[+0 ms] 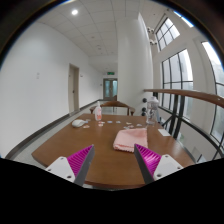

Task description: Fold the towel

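A pink towel [130, 139] lies folded flat on the brown wooden table [70, 148], right of the middle. My gripper [113, 160] hangs above the table's near edge, with the towel just ahead of the right finger. The two fingers with magenta pads [80, 160] stand wide apart and hold nothing.
At the table's far end stand a small white dish [78, 123], a pink bottle [97, 113] and a clear bottle [148, 114]. A wooden handrail [190, 97] with glass runs along the right. A white wall is on the left, a door at the back.
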Available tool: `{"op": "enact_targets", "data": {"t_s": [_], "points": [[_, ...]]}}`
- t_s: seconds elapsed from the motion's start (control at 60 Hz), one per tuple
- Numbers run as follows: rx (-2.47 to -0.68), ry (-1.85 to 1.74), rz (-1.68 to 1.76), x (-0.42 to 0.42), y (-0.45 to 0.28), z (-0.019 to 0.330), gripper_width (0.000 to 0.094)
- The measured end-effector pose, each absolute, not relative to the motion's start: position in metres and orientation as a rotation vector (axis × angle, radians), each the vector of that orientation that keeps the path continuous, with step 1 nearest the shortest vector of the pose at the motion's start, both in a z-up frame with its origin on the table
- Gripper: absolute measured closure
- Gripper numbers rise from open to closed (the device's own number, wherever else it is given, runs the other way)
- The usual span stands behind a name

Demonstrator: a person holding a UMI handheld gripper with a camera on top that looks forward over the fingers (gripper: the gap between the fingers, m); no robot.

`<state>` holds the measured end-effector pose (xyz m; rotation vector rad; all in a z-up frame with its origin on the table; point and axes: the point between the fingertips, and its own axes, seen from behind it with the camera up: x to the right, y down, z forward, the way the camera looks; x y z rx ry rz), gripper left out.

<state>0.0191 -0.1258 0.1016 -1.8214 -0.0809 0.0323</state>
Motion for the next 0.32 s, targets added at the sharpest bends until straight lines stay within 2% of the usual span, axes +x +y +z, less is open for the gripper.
{"op": "enact_targets", "data": {"t_s": [0.317], "points": [[-1.828, -0.082, 0.077, 0.033, -0.134, 0.088, 0.0120]]}}
